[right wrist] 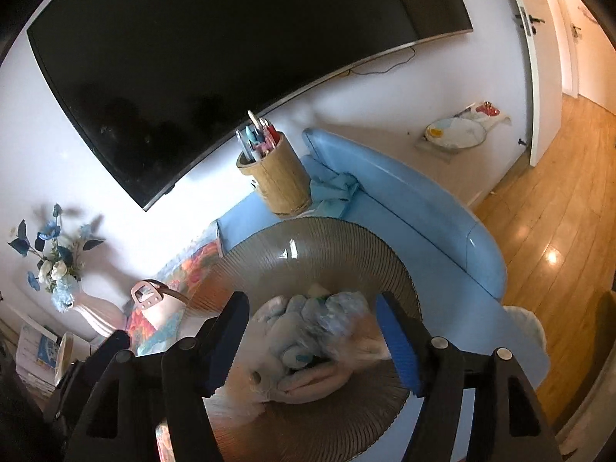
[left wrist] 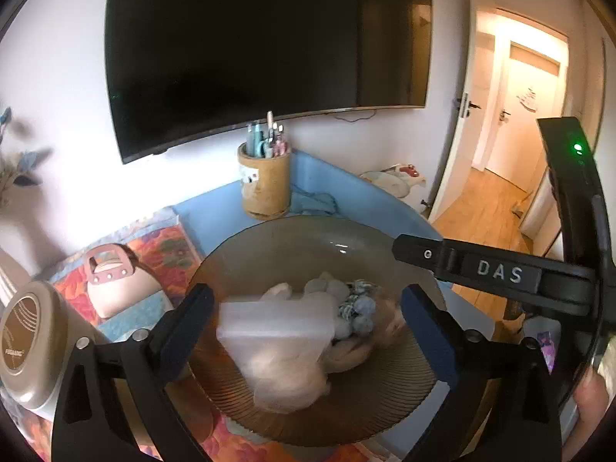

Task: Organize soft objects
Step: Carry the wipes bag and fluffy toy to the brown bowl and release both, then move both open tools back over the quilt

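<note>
A ribbed brown glass bowl (left wrist: 308, 415) (right wrist: 327, 242) stands on the blue table and holds a pile of soft things. The pile is made up of cream plush pieces (left wrist: 285, 377) (right wrist: 312, 385), small blue-and-white knitted pieces (left wrist: 356, 308) and a crinkled clear plastic bag (right wrist: 342, 315). My left gripper (left wrist: 308, 331) hangs open over the bowl, and a pale translucent bag (left wrist: 269, 327) lies loose between its fingers. My right gripper (right wrist: 313, 340) is also open and straddles the pile without its pads pressing on it. One black finger (left wrist: 496, 271) of the right gripper, marked DAS, crosses the left wrist view.
A wooden pot of pens (left wrist: 265, 181) (right wrist: 283, 181) stands behind the bowl beside a crumpled blue cloth (right wrist: 335, 188). A pink handbag (left wrist: 115, 288), a round beige tin (left wrist: 27, 338) and a vase of flowers (right wrist: 61, 269) are to the left. A dark wall screen (left wrist: 250, 46) hangs above. A doorway (left wrist: 516, 115) is on the right.
</note>
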Demonstrator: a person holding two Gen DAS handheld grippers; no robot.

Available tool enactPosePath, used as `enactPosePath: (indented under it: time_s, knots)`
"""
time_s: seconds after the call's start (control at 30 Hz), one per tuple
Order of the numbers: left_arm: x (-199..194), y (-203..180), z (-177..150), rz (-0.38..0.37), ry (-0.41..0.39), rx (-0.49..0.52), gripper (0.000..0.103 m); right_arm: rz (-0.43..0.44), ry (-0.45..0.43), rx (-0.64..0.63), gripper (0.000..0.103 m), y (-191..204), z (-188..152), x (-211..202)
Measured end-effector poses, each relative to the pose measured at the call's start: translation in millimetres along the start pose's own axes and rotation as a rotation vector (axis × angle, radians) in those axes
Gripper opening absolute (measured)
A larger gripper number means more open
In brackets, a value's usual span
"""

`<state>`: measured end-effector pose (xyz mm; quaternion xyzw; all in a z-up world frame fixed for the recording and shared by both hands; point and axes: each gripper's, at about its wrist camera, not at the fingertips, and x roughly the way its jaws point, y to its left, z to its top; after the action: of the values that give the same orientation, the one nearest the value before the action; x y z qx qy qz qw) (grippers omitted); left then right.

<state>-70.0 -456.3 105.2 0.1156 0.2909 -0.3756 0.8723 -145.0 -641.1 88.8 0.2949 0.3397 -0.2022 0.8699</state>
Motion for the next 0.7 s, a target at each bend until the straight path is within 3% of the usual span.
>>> enactPosePath:
  time_s: [0.27, 0.33, 0.53, 0.7]
  knots:
    - [-23.7, -17.0, -2.1, -0.08, 0.003, 0.055, 0.098, 0.026, -0.028, 0.037, 0.067, -10.4, -8.2, -30.0]
    - [-42.3, -20.9, -5.5, -0.126, -0.006, 0.076, 0.098, 0.036, -0.049, 0.031, 0.067, -7.4, -12.0, -43.9]
    - [-104.1, -21.5, -18.9, -0.169, -0.057, 0.15, 0.098, 0.077, -0.107, -0.01, 0.067, 9.5, -33.8, -88.7]
    - [-158.1, -3.3, -35.5, -0.132, -0.113, 0.175, 0.098, 0.121, -0.137, -0.083, 0.067, 38.1, -59.7, -118.8]
